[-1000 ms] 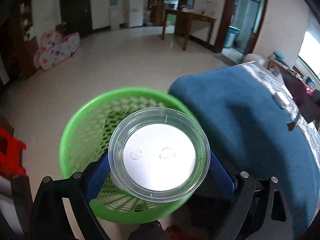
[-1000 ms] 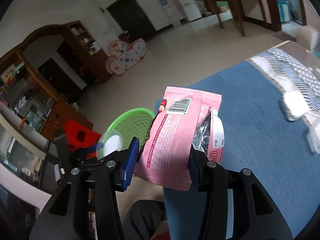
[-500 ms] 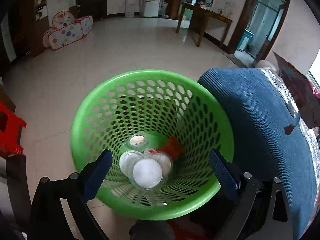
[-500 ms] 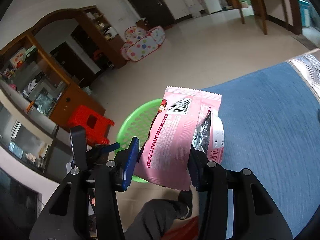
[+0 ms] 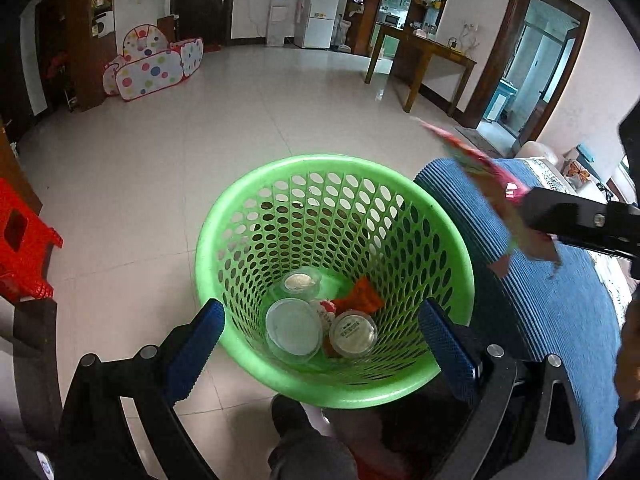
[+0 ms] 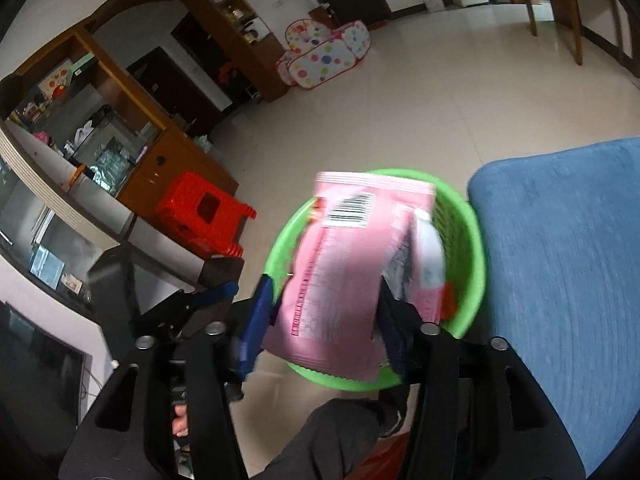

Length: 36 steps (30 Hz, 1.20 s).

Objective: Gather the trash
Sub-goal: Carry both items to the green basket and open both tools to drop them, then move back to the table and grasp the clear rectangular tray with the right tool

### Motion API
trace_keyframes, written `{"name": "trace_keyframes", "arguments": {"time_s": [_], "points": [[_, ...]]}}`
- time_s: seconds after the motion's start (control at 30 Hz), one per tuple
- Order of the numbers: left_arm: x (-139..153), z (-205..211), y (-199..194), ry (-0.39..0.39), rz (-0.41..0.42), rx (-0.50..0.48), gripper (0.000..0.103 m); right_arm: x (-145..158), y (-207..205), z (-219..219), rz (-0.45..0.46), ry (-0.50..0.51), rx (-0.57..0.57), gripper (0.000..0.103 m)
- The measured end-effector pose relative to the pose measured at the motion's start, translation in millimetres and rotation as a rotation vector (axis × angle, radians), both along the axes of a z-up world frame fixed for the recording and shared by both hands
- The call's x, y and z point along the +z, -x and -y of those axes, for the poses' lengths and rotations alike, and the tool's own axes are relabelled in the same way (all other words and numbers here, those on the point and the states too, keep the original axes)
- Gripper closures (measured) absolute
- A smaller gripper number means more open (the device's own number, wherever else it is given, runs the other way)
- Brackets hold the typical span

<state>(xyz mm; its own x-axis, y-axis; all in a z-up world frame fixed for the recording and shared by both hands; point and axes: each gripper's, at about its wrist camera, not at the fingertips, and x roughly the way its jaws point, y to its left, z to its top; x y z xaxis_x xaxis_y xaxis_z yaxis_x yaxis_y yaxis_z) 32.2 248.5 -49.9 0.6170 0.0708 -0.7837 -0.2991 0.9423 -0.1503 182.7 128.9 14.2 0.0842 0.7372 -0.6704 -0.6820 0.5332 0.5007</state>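
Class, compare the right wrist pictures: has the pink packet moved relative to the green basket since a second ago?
Yes. The pink packet was beside the green basket, over the blue cushion's edge; now it hangs over the basket's opening.

We see a glossy tiled floor, a white fridge far off, and a red stool at left.

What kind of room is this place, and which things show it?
Most likely a home's living area: a white refrigerator stands by the far wall, a polka-dot children's play tent sits on the tiled floor, and a wooden table stands nearby.
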Motion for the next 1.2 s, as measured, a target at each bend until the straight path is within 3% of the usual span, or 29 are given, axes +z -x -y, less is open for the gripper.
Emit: {"name": "trace_keyframes", "arguments": {"time_s": [0.1, 0.3, 0.57, 0.7, 0.87, 1.2], "points": [[0.9, 0.1, 2.5, 0.003, 0.001, -0.002, 0.009, -2.2, -0.5, -0.1, -0.008, -0.005, -0.004, 0.032], [5.2, 5.8, -2.4, 0.003, 0.006, -0.012, 0.009, 1.0, 0.6, 21.0, 0.002, -0.004, -0.029, 0.032], [9.9, 37.1, -15.6, 0.003, 0.021, -0.074, 0.009, 13.0, 10.1, 83.2, 0.136, 0.082, -0.157, 0.032], [12.6, 59.5, -26.5, 0.002, 0.023, -0.121, 0.009, 12.0, 12.7, 132.4, 0.199, 0.142, -0.261, 0.032], [18.1, 98.2, -42.4, -0.006, 0.026, -0.190, 0.009, 6.2, 3.7, 201.1, 0.209, 0.186, -0.411, 0.032], [25.7, 156.5, -69.4, -0.006, 0.038, -0.306, 0.009, 12.3, -46.4, 347.4, 0.066, 0.230, -0.806, 0.032]]}}
